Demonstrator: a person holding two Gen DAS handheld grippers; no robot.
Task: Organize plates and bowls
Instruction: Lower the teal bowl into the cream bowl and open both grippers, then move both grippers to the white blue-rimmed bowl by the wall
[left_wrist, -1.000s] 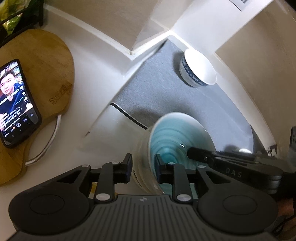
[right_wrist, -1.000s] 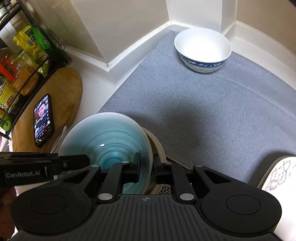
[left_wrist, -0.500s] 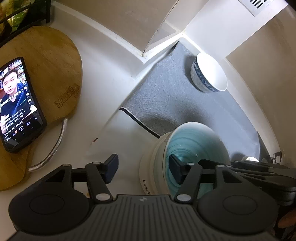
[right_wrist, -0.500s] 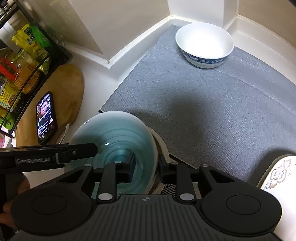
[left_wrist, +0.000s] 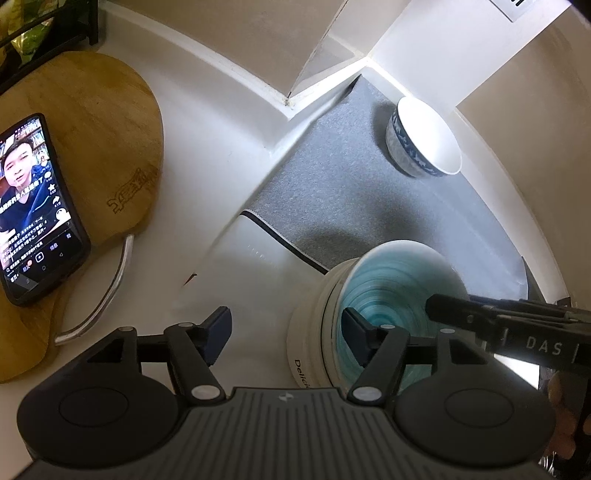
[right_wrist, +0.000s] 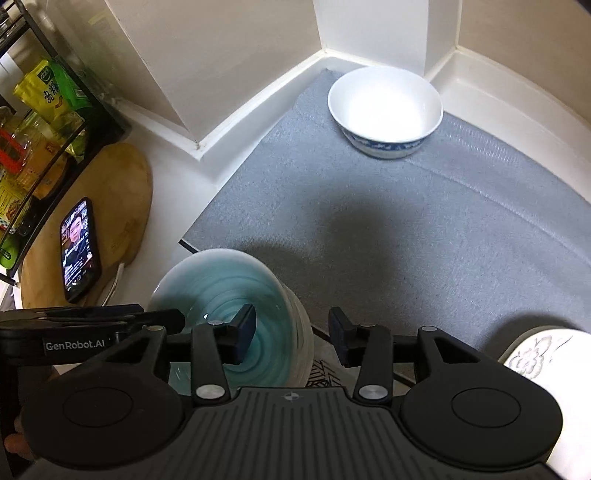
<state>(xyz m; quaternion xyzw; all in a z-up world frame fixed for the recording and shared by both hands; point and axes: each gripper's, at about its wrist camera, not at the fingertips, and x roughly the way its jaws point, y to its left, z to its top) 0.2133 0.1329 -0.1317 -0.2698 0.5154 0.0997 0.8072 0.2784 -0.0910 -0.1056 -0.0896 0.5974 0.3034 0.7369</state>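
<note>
A teal-glazed bowl (left_wrist: 399, 280) (right_wrist: 218, 284) sits nested in a cream bowl (left_wrist: 306, 339) (right_wrist: 303, 332) at the near corner of the grey mat (left_wrist: 351, 192) (right_wrist: 369, 229). My left gripper (left_wrist: 286, 332) straddles the stack's left rim. Its jaws are opening, and the pads stand clear of the rim. My right gripper (right_wrist: 291, 326) straddles the right rim, with one finger inside the teal bowl. Its jaws are also opening and do not press on the rim. A white bowl with a blue band (left_wrist: 424, 140) (right_wrist: 386, 107) stands upright at the mat's far corner.
A wooden cutting board (left_wrist: 99, 147) (right_wrist: 129, 192) lies to the left with a lit phone (left_wrist: 33, 206) (right_wrist: 79, 249) on it. A black rack of food packets (right_wrist: 37, 122) stands further left. A flowered white dish (right_wrist: 543, 354) is at the right edge. Walls close in behind the mat.
Both grippers were shut on the teal bowl's rim a second ago. Their jaws have since spread and let go of it. The bowl now rests in the cream bowl.
</note>
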